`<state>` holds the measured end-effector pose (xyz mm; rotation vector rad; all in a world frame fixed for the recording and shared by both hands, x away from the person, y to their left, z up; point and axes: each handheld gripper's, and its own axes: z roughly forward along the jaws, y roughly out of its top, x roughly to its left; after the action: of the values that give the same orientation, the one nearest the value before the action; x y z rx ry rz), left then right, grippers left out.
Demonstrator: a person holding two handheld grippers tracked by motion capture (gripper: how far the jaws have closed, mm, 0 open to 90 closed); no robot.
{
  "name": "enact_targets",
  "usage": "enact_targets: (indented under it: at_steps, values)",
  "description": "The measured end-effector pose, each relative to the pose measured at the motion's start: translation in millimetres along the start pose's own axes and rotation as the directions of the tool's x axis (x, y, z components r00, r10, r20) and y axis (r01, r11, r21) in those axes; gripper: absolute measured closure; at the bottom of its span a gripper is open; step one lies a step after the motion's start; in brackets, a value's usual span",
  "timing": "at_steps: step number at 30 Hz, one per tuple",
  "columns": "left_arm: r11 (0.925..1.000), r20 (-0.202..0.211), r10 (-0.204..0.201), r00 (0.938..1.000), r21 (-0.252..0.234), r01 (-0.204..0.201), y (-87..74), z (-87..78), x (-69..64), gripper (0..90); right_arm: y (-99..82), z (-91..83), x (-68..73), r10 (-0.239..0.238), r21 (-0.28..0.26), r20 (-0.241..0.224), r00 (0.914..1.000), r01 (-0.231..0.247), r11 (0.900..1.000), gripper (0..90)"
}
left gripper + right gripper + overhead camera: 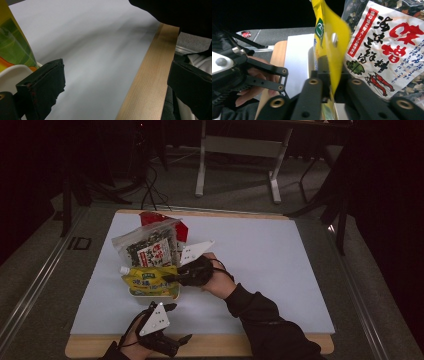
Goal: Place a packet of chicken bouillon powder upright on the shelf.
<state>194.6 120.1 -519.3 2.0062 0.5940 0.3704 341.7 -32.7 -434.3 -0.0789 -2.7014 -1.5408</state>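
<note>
While seen from high view: right gripper (172, 276) clamps yellow pouch (149, 281) in white tray (152, 295), mid surface (260, 265).
Left gripper view: left gripper (112, 82) jaws wide apart, nothing held.
Right gripper view: pouch edge pinched; seaweed bag (387, 50) just beside.

Glossy plastic yellow pouch (149, 281); matt white sheet (260, 265) over wooden board (210, 346).

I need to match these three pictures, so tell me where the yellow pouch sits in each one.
High view: yellow pouch lies left of centre, in the white tray, at the right gripper.
Left gripper view: a yellow and green strip at the left edge.
Right gripper view: top centre, edge-on between the jaws.
Shared landmark: the table's wooden edge.
</note>
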Motion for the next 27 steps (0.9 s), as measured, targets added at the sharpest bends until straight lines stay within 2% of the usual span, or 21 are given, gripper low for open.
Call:
enact_targets:
  at_steps: [9, 14, 16, 17, 23, 24, 27]
  values:
    - [1.0, 0.002, -0.002, 1.0, -0.003, 0.002, 0.2, 0.8, 0.0, 2.6, 0.7, -15.5, -3.4, 0.024, -0.029, 0.035, 0.9991, -0.023, 0.9993, 56.9]
    - [1.0, 0.002, -0.004, 1.0, -0.004, 0.004, 0.3, 1.1, 0.2, 2.6, -2.7, -23.8, -2.9, 0.031, -0.031, 0.081, 0.9963, -0.029, 0.9991, 37.4]
    - [1.0, 0.004, -0.005, 1.0, -0.005, 0.005, 0.3, 1.3, 0.1, 2.6, -4.4, -26.7, -3.9, 0.046, -0.036, 0.093, 0.9946, -0.042, 0.9985, 34.6]
    - [1.0, 0.005, -0.006, 1.0, -0.004, 0.006, 0.3, 1.3, 0.0, 2.6, -8.5, -32.4, -5.6, 0.061, -0.047, 0.102, 0.9929, -0.056, 0.9973, 26.8]
    - [1.0, 0.006, -0.009, 0.9999, -0.005, 0.009, 0.3, 1.4, 0.0, 2.6, -20.9, -47.5, -9.1, 0.081, -0.054, 0.129, 0.9883, -0.075, 0.9958, 17.6]
    - [1.0, 0.006, -0.009, 0.9999, -0.004, 0.009, 0.5, 1.6, 0.0, 2.6, -23.6, -50.7, -9.6, 0.082, -0.058, 0.12, 0.9894, -0.075, 0.9955, 15.3]
    - [1.0, 0.007, -0.006, 1.0, -0.004, 0.006, 0.8, 1.8, -0.6, 2.6, -33.1, -61.1, -10.5, 0.096, -0.065, 0.142, 0.9853, -0.087, 0.9941, 14.8]
